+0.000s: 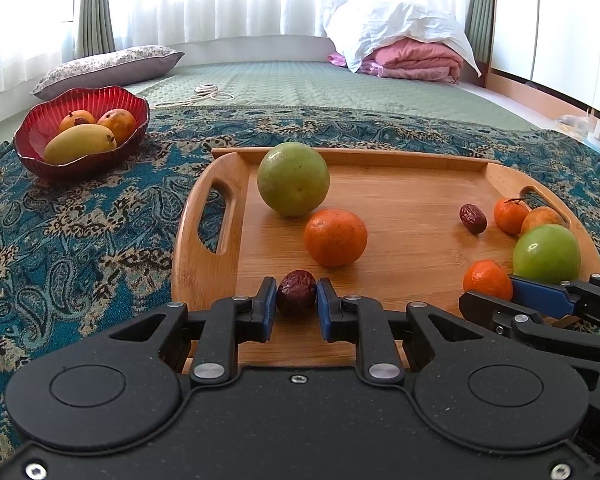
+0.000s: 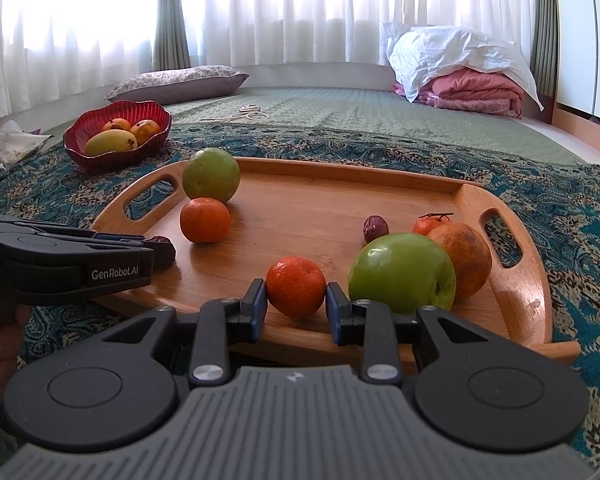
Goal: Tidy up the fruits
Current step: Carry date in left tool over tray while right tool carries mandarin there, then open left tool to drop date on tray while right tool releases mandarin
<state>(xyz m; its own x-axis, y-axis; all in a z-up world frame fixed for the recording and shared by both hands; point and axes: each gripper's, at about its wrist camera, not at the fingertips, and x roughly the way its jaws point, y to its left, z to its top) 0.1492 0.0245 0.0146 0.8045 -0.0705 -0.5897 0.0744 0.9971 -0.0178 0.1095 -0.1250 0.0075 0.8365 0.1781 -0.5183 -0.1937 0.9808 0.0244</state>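
A wooden tray (image 1: 412,184) (image 2: 340,184) lies on a patterned blue cloth. My left gripper (image 1: 297,295) is shut on a dark red date (image 1: 296,294) at the tray's near edge. My right gripper (image 2: 296,295) is shut on a small tangerine (image 2: 296,286) (image 1: 487,280), close beside a green apple (image 2: 402,272) (image 1: 546,254). Loose on the tray are a large green fruit (image 1: 293,178) (image 2: 211,175), a tangerine (image 1: 335,237) (image 2: 204,219), a second date (image 1: 473,219) (image 2: 376,228), a stemmed tangerine (image 1: 510,214) (image 2: 426,225) and a brownish-orange fruit (image 2: 466,258) (image 1: 540,218).
A red fluted bowl (image 1: 36,128) (image 2: 76,136) with a mango and two orange fruits stands on the cloth, left of the tray and farther back. Behind are a green quilted bed, a pillow (image 1: 108,68), a coiled cord (image 1: 208,94) and folded pink bedding (image 1: 412,60).
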